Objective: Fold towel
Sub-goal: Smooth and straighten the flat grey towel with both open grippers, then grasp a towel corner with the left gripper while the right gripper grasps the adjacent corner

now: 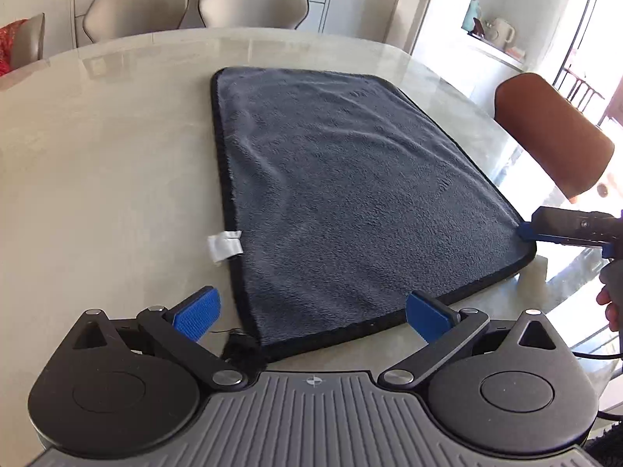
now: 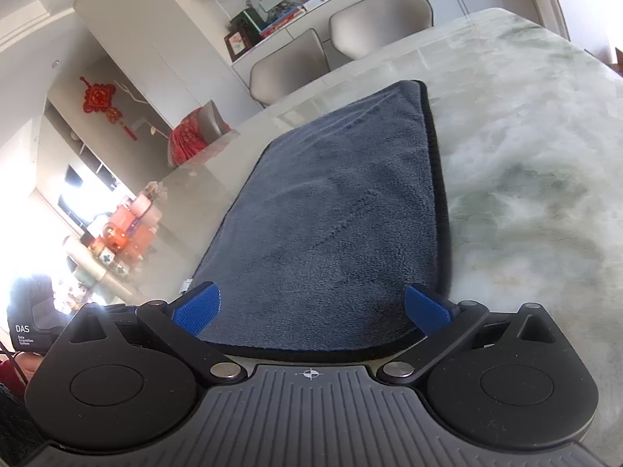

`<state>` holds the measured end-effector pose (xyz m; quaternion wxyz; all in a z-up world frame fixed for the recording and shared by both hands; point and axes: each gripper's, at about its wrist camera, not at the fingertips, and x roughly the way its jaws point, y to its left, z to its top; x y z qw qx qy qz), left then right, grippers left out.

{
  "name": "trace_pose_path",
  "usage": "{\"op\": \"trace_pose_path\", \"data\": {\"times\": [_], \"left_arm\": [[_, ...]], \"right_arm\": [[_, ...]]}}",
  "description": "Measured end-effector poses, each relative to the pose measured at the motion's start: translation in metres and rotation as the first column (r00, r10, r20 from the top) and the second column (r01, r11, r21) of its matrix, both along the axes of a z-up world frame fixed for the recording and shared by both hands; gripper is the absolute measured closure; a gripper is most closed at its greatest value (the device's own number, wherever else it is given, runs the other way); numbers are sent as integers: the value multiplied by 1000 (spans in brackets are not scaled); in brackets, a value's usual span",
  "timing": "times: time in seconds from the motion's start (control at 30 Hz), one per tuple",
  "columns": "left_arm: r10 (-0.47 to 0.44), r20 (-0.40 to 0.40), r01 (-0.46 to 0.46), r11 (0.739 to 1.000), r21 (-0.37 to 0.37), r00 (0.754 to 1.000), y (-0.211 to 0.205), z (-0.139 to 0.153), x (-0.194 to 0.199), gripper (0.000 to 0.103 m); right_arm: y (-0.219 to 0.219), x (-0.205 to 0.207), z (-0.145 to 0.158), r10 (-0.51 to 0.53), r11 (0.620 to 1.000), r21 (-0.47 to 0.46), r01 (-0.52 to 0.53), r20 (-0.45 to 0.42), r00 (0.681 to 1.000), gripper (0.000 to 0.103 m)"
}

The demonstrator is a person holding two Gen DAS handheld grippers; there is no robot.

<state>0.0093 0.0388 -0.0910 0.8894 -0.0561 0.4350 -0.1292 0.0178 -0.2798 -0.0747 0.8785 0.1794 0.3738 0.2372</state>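
A: Why is the left tool (image 1: 311,313) sitting so low at the near edge?

B: Its jaws are gaping wide over the towel's (image 1: 350,194) near-left corner, likely lining up a pinch. The right tool (image 2: 311,311) is doing likewise, spread wide at the near-right corner.

A: And the towel?

B: It is lying flat and unfolded on the table (image 1: 97,155), stretching away toward the chairs (image 1: 194,7).

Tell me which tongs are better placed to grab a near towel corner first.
Probably the right tongs: open, already straddling the towel's near edge by its corner. The left tongs are open too, corner between them, slightly further back.
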Motion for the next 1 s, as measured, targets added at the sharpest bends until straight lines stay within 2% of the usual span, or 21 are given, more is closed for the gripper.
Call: {"op": "trace_pose_path", "data": {"times": [0.07,0.13,0.3,0.43,0.47,0.57,0.6,0.83,1.0], "left_arm": [[26,-17,-27,999,-32,1000,6,1,-1,0],[44,-36,-46,998,-47,998,10,2,-2,0],[73,-58,-73,997,-1,996,9,2,-5,0],[63,-62,-61,998,32,996,5,3,-4,3],[60,-64,-58,998,34,996,5,3,-4,5],[51,-69,-50,998,24,996,6,6,-5,9],[46,-71,-45,999,18,996,6,7,-5,10],[11,-68,-6,998,65,998,1,8,-7,21],[-17,-65,24,994,105,998,-5,9,-11,23]], "right_arm": [[1,-4,6,-4,999,-33,4,22,1000,0],[0,-5,9,0,999,-48,1,6,1000,0],[-6,-8,11,-147,985,-91,145,-13,989,1],[-12,-8,9,-148,986,-79,144,-49,988,6],[-13,-8,8,-148,986,-83,143,-54,987,9],[-16,-7,5,-160,983,-101,153,-73,984,28],[-16,-7,4,-166,982,-108,157,-81,983,32],[-16,-7,6,-172,972,-176,158,-69,983,39],[-6,-7,6,-121,963,-247,104,-54,991,50]]}}
